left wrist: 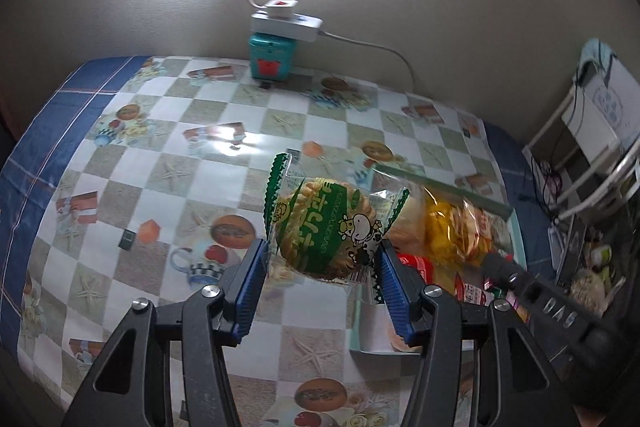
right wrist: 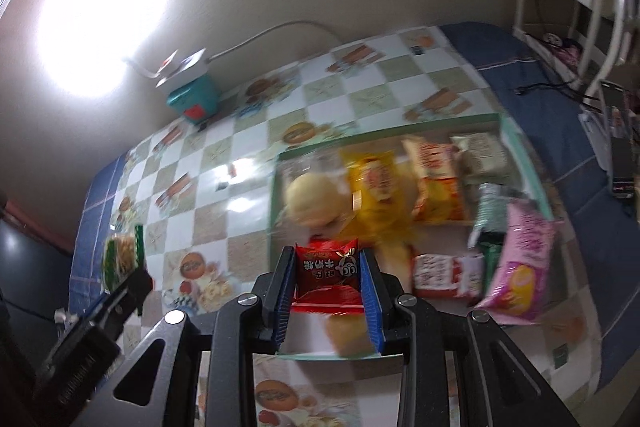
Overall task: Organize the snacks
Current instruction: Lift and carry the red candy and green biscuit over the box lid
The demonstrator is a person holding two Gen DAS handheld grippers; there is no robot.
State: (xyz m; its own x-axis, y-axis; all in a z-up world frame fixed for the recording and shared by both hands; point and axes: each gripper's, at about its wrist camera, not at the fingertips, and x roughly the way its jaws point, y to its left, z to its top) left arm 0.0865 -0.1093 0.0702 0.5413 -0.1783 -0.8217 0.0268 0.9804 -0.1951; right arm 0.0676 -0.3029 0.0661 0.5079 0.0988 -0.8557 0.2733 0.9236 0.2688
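My left gripper (left wrist: 322, 263) is shut on a clear cookie packet with green print and a cow drawing (left wrist: 324, 227), held up above the checkered tablecloth. My right gripper (right wrist: 326, 275) is shut on a small red candy packet (right wrist: 326, 269), lifted over the near edge of a shallow green-rimmed box (right wrist: 390, 131). The box holds several snack bags: yellow (right wrist: 374, 187), orange-red (right wrist: 436, 183), pink (right wrist: 520, 267) and a round bun (right wrist: 312, 199). In the left wrist view the box (left wrist: 440, 187) lies to the right, with the right gripper's dark arm (left wrist: 560, 311) over it. The cookie packet (right wrist: 122, 253) also shows at the left of the right wrist view.
A teal box with a white power strip and lamp (left wrist: 276, 39) stands at the table's back edge by the wall. The checkered cloth (left wrist: 160, 167) spreads left of the snack box. A white rack with clutter (left wrist: 592, 155) stands beyond the table's right side.
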